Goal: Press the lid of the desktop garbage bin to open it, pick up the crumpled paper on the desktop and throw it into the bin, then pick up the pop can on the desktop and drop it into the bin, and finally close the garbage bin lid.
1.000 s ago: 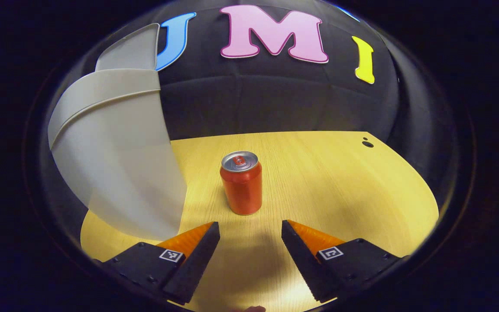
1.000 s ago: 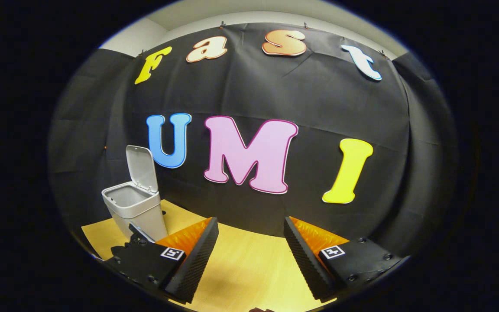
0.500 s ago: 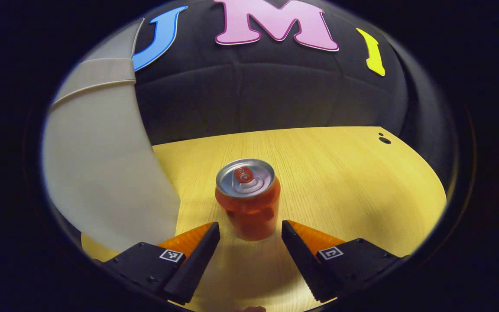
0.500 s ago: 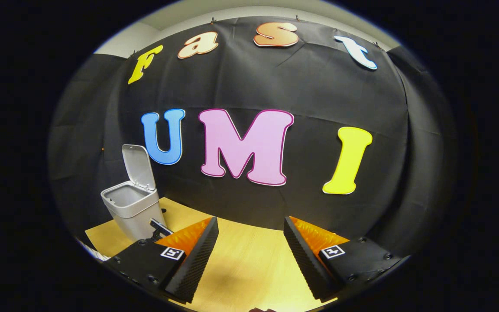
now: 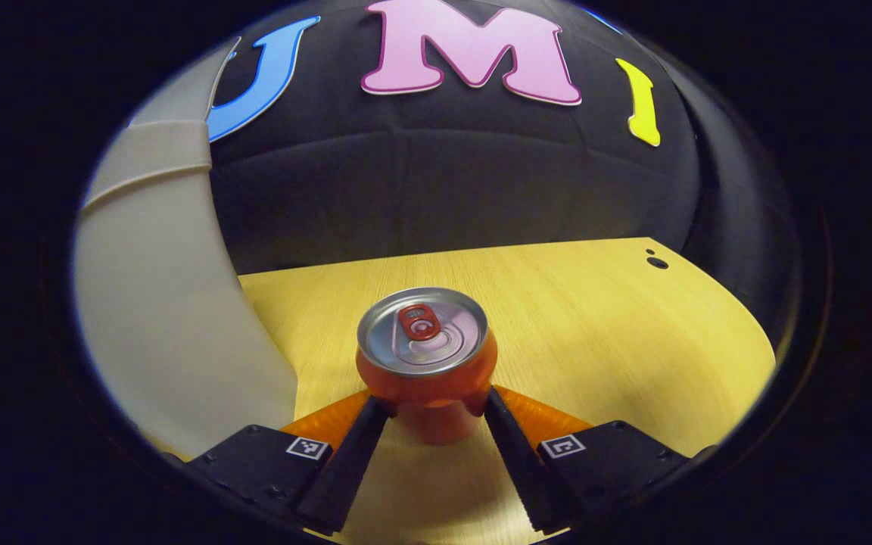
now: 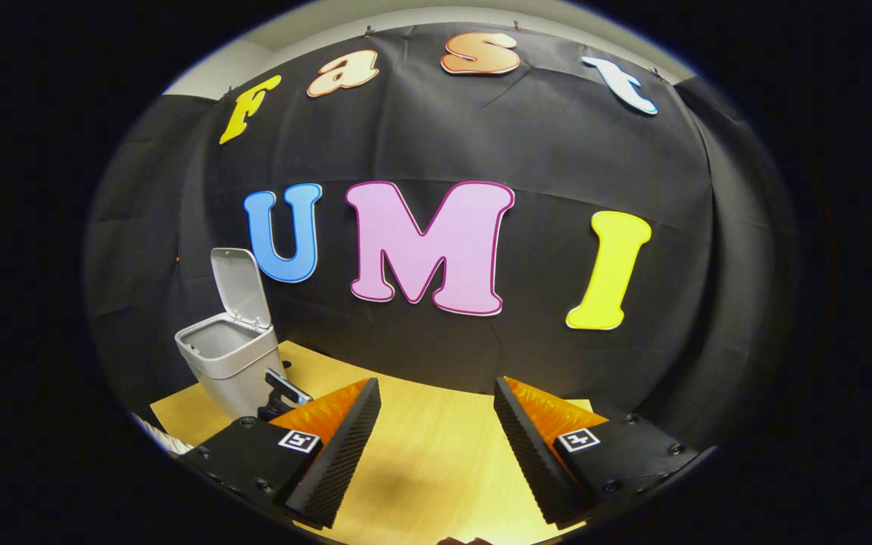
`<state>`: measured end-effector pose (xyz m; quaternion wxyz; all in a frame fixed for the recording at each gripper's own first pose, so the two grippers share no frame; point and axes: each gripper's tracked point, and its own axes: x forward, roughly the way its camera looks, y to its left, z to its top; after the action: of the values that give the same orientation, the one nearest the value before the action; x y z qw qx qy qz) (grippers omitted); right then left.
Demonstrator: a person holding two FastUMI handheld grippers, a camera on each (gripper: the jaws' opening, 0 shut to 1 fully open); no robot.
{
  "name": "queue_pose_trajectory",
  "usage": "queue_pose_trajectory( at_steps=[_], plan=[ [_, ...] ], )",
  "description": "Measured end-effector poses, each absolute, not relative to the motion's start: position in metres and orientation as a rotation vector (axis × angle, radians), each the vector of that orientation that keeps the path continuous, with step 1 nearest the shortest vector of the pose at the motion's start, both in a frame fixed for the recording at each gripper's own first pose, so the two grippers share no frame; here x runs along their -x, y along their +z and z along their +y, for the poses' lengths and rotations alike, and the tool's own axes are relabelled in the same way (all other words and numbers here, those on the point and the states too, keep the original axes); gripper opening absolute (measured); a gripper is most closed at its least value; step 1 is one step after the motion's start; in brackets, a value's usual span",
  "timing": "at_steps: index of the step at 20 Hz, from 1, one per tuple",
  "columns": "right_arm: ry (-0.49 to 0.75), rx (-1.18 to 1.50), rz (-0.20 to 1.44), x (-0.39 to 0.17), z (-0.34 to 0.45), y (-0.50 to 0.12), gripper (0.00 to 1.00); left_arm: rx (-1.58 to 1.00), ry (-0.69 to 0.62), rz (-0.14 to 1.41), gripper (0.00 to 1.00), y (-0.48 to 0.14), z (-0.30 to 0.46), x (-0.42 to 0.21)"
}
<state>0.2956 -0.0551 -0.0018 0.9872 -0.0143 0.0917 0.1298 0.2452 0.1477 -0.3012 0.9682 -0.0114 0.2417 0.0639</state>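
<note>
Standing upright on the wooden desktop (image 5: 595, 318), the pop can (image 5: 426, 362) is sitting between the left gripper (image 5: 432, 412) fingers, which look to be touching its sides. Beside it, the garbage bin (image 6: 230, 362) is gaping, lid (image 6: 239, 286) raised. The right gripper (image 6: 436, 424) is hovering spread, holding nothing.
</note>
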Motion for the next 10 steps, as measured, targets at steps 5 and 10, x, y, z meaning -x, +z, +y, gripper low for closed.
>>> queue_pose_trajectory(
  at_steps=[5, 10],
  plan=[
    [0.220, 0.000, 0.149, -0.298, -0.059, -0.003, 0.97, 0.001, 0.116, 0.287, 0.86, -0.154, 0.150, -0.219],
    [0.245, -0.033, 0.132, -0.291, -0.040, -0.003, 0.97, -0.046, 0.217, 0.148, 0.85, -0.020, 0.217, -0.187]
  ],
)
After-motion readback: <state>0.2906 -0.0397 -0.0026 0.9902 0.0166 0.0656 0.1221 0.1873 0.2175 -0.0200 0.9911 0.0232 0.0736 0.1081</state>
